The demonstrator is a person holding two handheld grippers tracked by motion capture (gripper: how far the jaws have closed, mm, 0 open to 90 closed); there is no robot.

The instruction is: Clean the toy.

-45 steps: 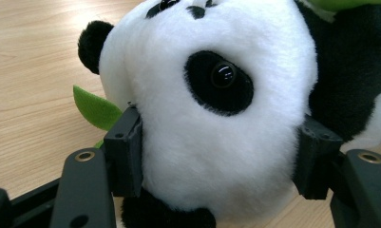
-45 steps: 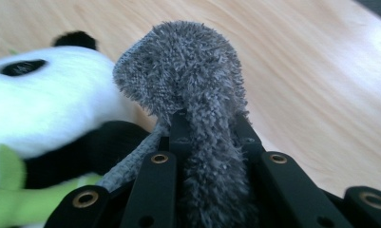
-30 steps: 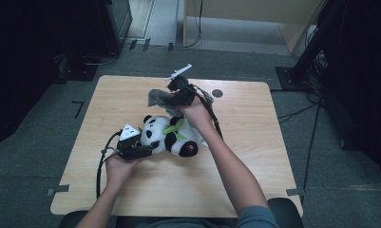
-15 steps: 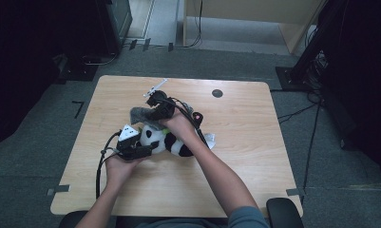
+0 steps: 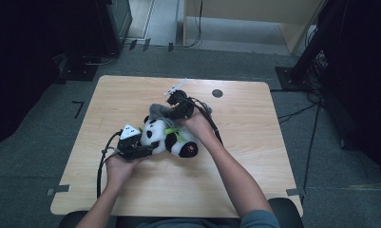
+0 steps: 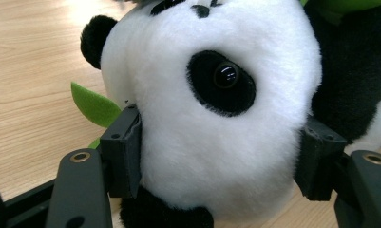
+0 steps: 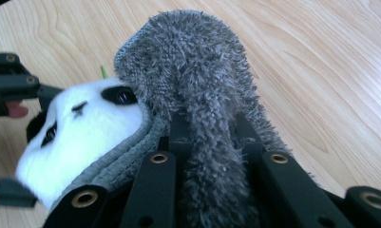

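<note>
While the left gripper (image 5: 139, 148) has its jaws clamped on either side of the toy panda's (image 5: 166, 137) white head, the right gripper (image 5: 175, 113) is pinched tight on a fuzzy grey cloth (image 5: 156, 110), looks like a little knit hat. The panda lies on its side near the middle of the wooden table (image 5: 254, 156), head toward the left gripper. From the right gripper view the grey cloth (image 7: 188, 80) is draped over the top of the panda's head (image 7: 83, 137), touching it by one eye. A green leaf bit (image 6: 93, 105) sticks out beside the head.
</note>
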